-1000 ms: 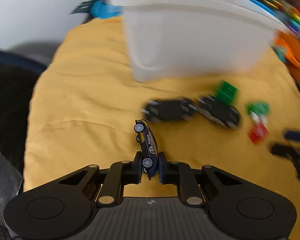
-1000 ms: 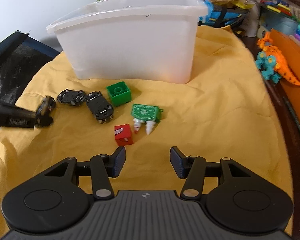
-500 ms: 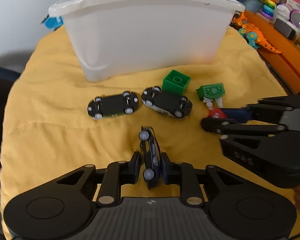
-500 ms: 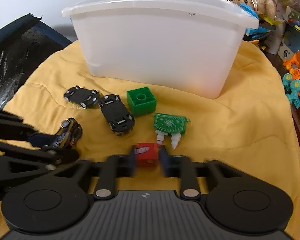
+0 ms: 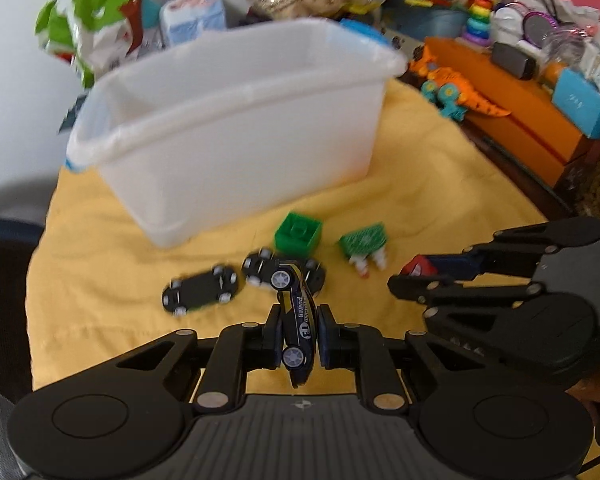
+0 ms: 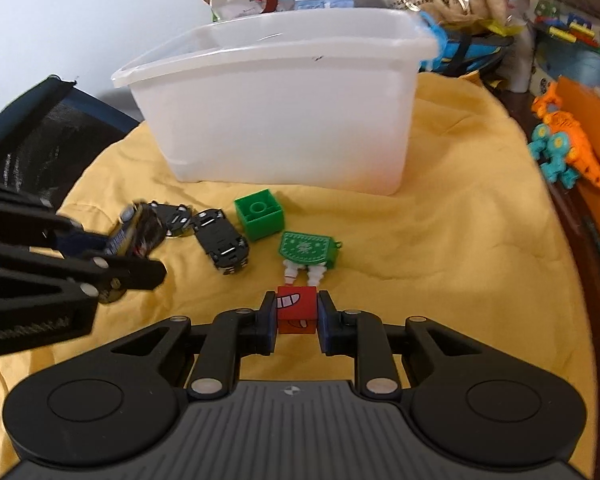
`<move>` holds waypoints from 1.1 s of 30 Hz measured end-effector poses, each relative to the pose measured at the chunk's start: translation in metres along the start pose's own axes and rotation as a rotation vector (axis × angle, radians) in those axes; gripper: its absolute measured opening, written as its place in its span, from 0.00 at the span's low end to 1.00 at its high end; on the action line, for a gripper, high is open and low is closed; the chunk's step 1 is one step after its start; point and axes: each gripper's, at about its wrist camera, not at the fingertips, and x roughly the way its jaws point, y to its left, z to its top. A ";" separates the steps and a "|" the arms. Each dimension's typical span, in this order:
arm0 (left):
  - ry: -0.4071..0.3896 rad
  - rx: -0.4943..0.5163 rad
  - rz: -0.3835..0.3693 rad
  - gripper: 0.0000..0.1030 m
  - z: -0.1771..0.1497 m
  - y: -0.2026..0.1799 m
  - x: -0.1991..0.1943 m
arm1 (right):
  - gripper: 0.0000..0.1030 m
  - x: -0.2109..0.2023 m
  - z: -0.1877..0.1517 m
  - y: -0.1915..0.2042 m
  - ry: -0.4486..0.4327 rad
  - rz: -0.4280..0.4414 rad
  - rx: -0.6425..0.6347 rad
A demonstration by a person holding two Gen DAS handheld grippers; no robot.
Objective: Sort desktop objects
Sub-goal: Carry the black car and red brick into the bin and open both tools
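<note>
— Where is the dark blue toy car (image 5: 298, 322)?

— Lifted off the yellow cloth (image 5: 100, 248), on its side, clenched between the left gripper (image 5: 299, 338) fingers.

— And the right gripper (image 6: 297, 314)?

— Clamped on the red face block (image 6: 296, 309), low over the cloth's near middle.

— What lies around them?

— Two black cars (image 6: 220, 240), wheels up, beside a green brick (image 6: 260, 214) and a green piece (image 6: 308, 248), all before the white bin (image 6: 284, 108) toward the cloth's far edge.
</note>
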 end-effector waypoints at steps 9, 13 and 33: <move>-0.088 0.049 0.042 0.19 0.028 -0.010 -0.031 | 0.22 -0.031 0.022 -0.007 -0.046 -0.026 -0.008; -0.117 0.067 0.090 0.19 0.041 -0.009 -0.040 | 0.22 -0.048 0.036 -0.011 -0.104 -0.010 0.006; -0.214 0.024 0.184 0.19 0.118 0.026 -0.057 | 0.22 -0.072 0.117 -0.003 -0.256 -0.009 -0.077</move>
